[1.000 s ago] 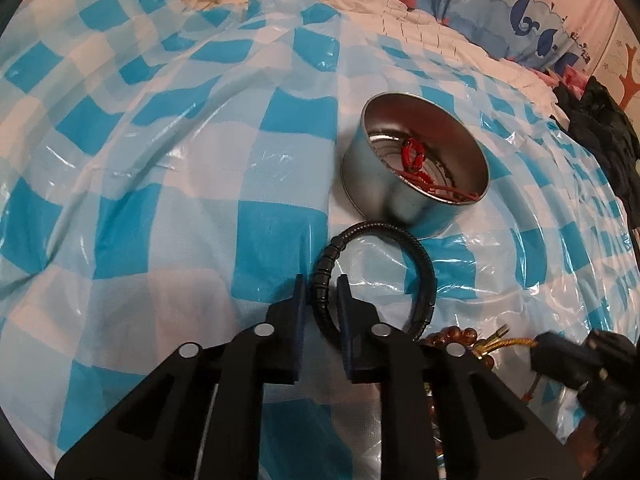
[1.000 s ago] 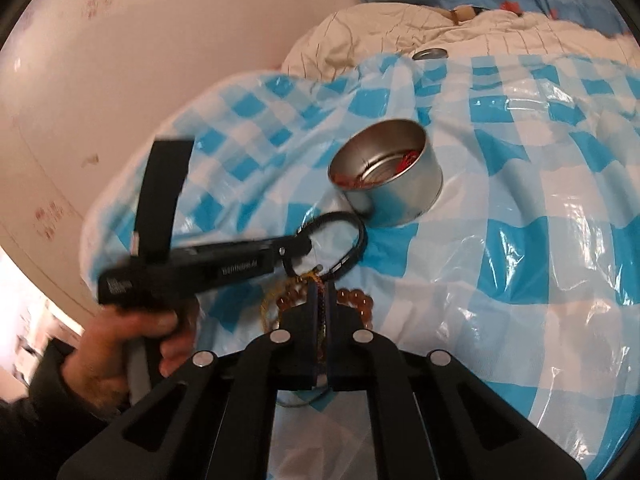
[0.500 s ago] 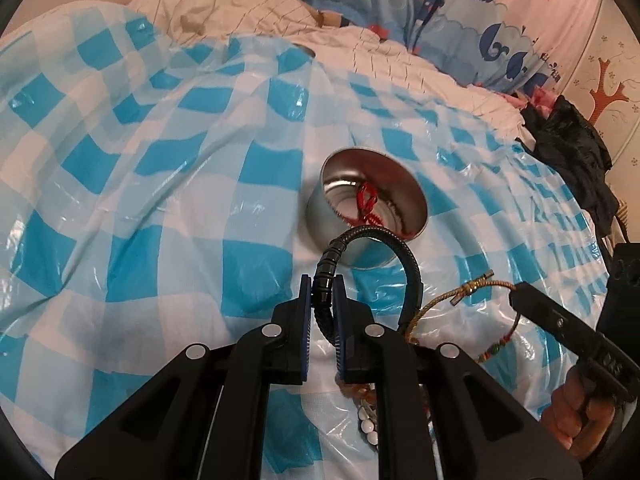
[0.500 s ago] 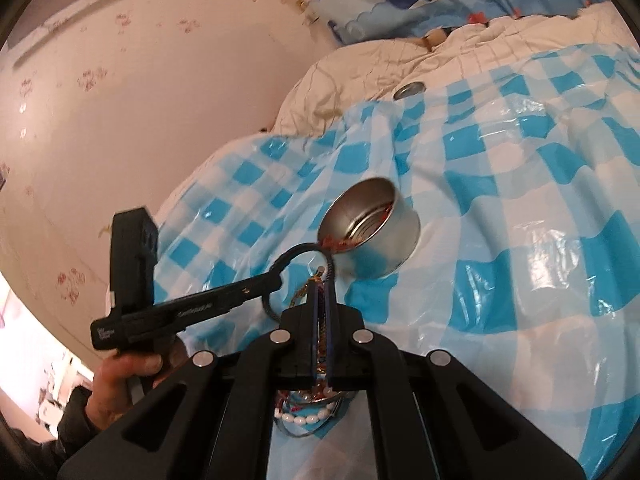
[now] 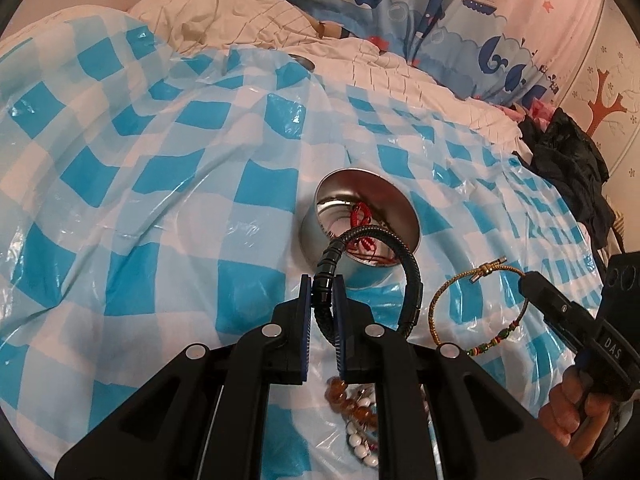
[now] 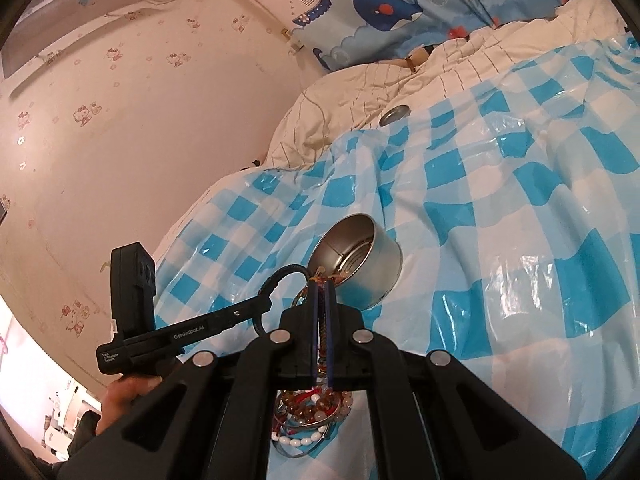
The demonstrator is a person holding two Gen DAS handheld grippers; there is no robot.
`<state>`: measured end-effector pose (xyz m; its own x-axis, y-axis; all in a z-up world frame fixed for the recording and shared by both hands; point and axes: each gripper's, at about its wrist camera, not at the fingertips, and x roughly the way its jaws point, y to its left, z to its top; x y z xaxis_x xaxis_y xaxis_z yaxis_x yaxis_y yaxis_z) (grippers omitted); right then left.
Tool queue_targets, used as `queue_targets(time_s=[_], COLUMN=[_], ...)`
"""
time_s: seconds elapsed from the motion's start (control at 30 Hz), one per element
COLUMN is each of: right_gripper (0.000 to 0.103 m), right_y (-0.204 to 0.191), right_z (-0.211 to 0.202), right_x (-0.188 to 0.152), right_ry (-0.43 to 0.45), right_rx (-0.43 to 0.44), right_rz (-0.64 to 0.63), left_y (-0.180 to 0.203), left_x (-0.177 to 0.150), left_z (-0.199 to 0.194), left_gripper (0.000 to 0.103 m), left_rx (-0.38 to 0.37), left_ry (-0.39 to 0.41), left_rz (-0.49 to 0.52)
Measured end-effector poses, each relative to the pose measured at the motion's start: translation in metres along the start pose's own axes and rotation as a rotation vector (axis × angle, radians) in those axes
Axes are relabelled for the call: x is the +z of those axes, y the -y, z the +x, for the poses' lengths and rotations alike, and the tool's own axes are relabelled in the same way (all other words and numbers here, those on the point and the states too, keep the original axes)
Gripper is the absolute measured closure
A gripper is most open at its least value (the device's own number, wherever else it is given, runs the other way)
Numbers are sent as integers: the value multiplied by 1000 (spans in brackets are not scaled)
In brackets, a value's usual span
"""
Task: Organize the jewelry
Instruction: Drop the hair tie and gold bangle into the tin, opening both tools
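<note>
Black corded bracelet (image 5: 412, 280), a thick loop with a ribbed sleeve section, is clamped in the left tool (image 5: 322, 296), pads pinching the ribbed part. Loop stands roughly upright and arcs forward and to the right from the tool, its top lying in front of the mouth of the round silver metal tin (image 5: 366, 226); whether it is over the tin or short of it cannot be told. Gold braided cord bracelet (image 5: 472, 304) with small green and red beads is clenched in the right tool (image 6: 321, 292), hanging as an oval loop, long axis near vertical, clasp end up and toward the tin. From the right wrist view the cord runs lengthwise between the closed pads, tip just at the tin's near rim.

Tin lies on the bed, tilted with its opening toward the tools, and holds a red knotted cord piece (image 5: 362, 228). Pile of remaining jewelry (image 6: 310, 412) lies below both tools: amber-brown beads, white pearl-like beads, red string.

Surface: bed covered with a glossy blue-and-white checked plastic sheet (image 5: 160, 208), wrinkled. Cream quilted duvet (image 6: 360, 92) behind it, a small round metal lid (image 6: 394, 114) at its edge. Blue whale-print curtain (image 5: 400, 4), pink wallpapered wall (image 6: 140, 140), dark clothing heap (image 5: 572, 168) at right.
</note>
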<state>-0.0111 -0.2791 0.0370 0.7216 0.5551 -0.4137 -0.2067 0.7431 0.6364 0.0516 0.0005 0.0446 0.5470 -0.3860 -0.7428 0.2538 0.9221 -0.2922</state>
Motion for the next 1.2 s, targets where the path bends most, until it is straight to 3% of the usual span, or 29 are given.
queue_targets(time_s=[0.33, 0.5, 0.7, 0.77, 0.87, 0.93, 0.97, 1.2], right_gripper=[100, 99, 99, 99, 99, 85, 71, 62], right_y=[-7, -13, -12, -10, -9, -7, -6, 1], right_z=[2, 15, 54, 69, 97, 103, 98, 51], right_x=[4, 22, 46, 49, 47, 43, 40, 14], right_ry=[5, 24, 18, 4, -53, -70, -61, -49], right_rx=[-26, -41, -75, -71, -143, -190, -209, -241], right_rz=[-34, -51, -58, -49, -73, -87, -89, -95], left_y=[3, -2, -9, -15, -23, -24, -23, 10], left_x=[23, 35, 37, 35, 32, 28, 26, 7], left_z=[32, 54, 42, 33, 23, 17, 16, 1], left_gripper=[94, 90, 84, 77, 72, 68, 66, 55], left_rx=[-16, -16, -15, -7, 5, 15, 19, 35], left_ry=[35, 55, 78, 96, 97, 89, 86, 71], left_rz=[-110, -179, -217, -236, -244, -235, -229, -104])
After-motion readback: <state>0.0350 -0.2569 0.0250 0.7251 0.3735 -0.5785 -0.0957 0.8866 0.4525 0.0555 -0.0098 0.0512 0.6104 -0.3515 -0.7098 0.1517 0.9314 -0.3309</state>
